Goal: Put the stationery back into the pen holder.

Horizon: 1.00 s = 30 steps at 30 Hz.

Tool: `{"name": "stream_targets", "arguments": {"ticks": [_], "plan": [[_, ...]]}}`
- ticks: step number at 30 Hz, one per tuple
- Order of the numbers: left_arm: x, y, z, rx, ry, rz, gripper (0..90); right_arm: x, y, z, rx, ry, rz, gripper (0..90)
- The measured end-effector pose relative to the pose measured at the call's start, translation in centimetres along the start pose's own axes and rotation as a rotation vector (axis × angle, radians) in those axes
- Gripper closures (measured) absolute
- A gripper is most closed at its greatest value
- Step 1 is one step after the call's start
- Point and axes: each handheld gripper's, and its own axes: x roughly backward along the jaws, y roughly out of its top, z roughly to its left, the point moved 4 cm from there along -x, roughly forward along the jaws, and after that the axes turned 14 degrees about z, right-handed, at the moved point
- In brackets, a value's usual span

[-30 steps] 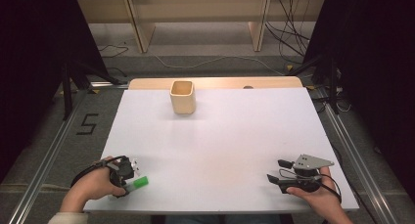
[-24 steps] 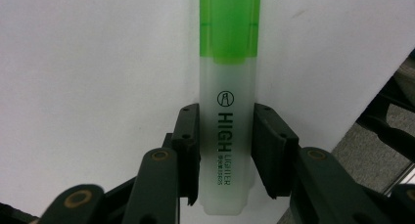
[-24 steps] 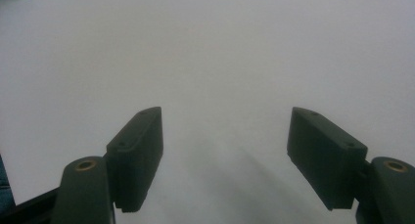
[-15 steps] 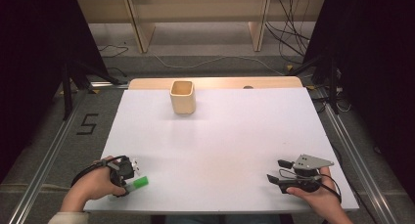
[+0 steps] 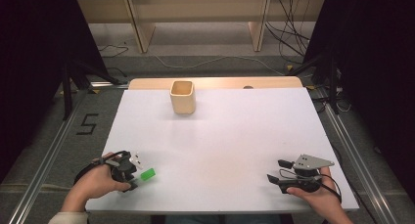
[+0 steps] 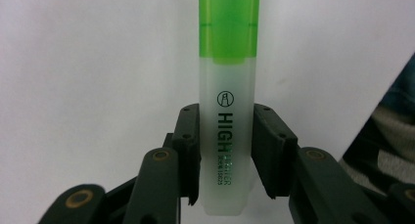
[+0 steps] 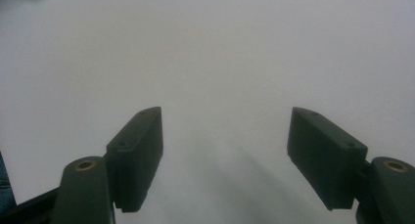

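A highlighter with a clear body and a green cap lies at the near left of the white table, cap pointing right. My left gripper is shut on its body. In the left gripper view the highlighter runs straight up between the two pads, which press on its sides just below the cap, with the left gripper low over the table. At the near right, my right gripper is held in a hand and points left. Its jaws stand wide open over bare white surface with nothing between them.
A beige square cup stands upright at the far middle-left of the table. A wooden strip edges the table's far side. Metal rails run along both sides on the floor, with cables beyond.
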Motion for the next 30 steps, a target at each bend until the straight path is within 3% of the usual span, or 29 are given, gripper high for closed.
{"name": "stream_targets", "arguments": {"ticks": [7,12,20,23,30], "plan": [[0.2,0.5,0.3,0.05,0.015,-0.067,66.1,0.0,0.0,0.0,-0.001,-0.003,0.0,29.9],[0.3,0.9,0.5,0.054,0.028,-0.091,66.1,0.0,0.0,0.0,0.001,-0.003,0.0,29.9],[0.4,1.7,0.8,0.094,0.049,-0.181,66.1,0.0,0.0,0.0,0.001,-0.003,0.0,30.0],[0.5,2.0,1.0,0.125,0.057,-0.233,66.1,0.1,0.0,0.0,0.003,0.0,-0.001,29.9],[0.4,2.5,1.5,0.217,0.065,-0.293,66.1,0.1,0.0,0.0,0.001,-0.001,-0.001,29.9]]}}
